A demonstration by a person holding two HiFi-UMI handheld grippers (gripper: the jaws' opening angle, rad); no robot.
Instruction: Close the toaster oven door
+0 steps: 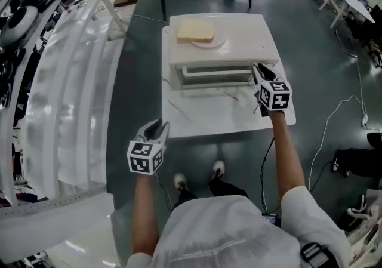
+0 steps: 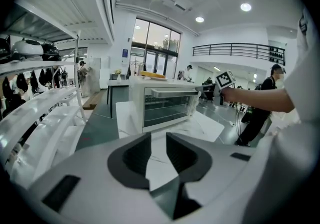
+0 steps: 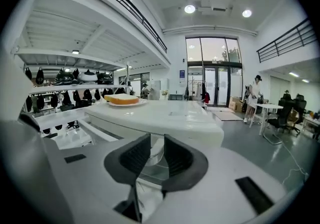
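- Head view: high over the person, looking steeply down on the bench (image 1: 179, 123). The oven (image 1: 221, 46) sits centre, the left tool (image 1: 156, 131) low left off the bench, and the right tool (image 1: 261, 74) at the oven's front right corner.
- Left tool view: low, set back from the bench's near side, facing the oven's front. It catches the right tool too.
- Right tool view: tight against the oven, skimming across its top to the toast (image 1: 195, 32).
- All three share oven and toast.
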